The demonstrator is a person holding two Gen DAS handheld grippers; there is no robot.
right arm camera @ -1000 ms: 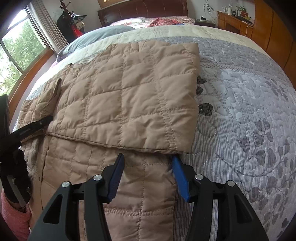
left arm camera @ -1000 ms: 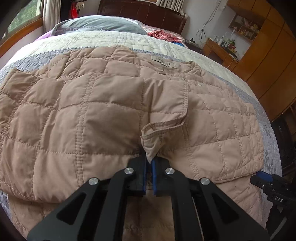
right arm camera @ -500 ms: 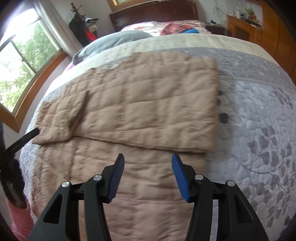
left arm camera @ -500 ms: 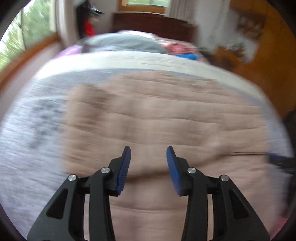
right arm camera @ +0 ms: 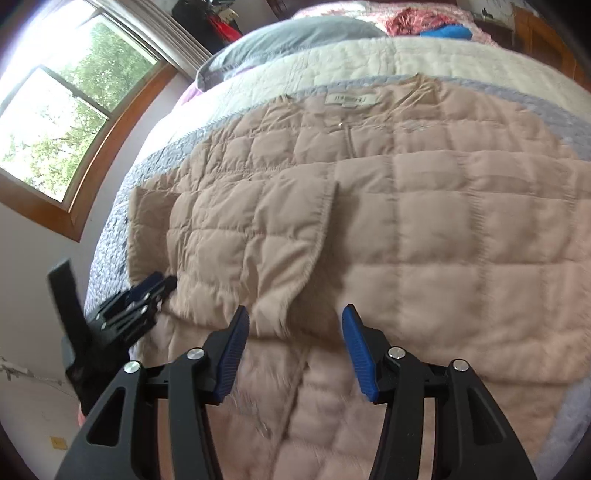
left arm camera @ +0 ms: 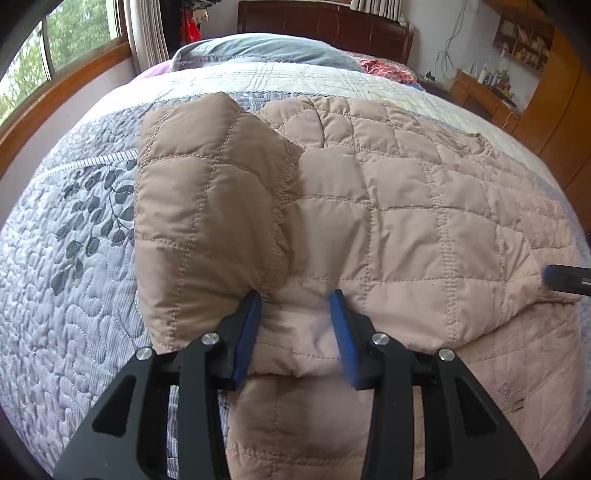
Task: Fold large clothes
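Spread across a grey leaf-patterned bedspread (left arm camera: 85, 258): a tan quilted jacket (left arm camera: 406, 229), both sleeves folded in over the body, neck label (right arm camera: 351, 100) toward the pillows. Near the headboard (left arm camera: 325, 26), a grey pillow (left arm camera: 266, 48) and a red patterned cloth (left arm camera: 384, 68); to one side, a wood-framed window (right arm camera: 62, 122) with green trees beyond; to the other, wooden cabinets (left arm camera: 546, 96).

Poised over the near edge of the folded left sleeve (left arm camera: 207, 206), the left gripper (left arm camera: 295, 306), jaws parted after just opening, blue pads (left arm camera: 247, 332) clear of the cloth on either side, nothing pinched; jacket fabric seen in the gap beneath, contact with it not clear. Seen again at the lower left of the right wrist view (right arm camera: 147, 291), tips at the jacket's edge.

Above the middle of the jacket, near the seam where the two sleeves meet, the right gripper (right arm camera: 295, 325), jaws also apart though just narrowed a little, blue pads (right arm camera: 356, 354) holding nothing, picture softly blurred. Tip of that same gripper just visible at the far right of the left wrist view (left arm camera: 565, 278), beside the folded right sleeve's cuff (left arm camera: 532, 291).

Below both grippers, the jacket's lower half (right arm camera: 295, 406) lying flat toward the foot of the bed.
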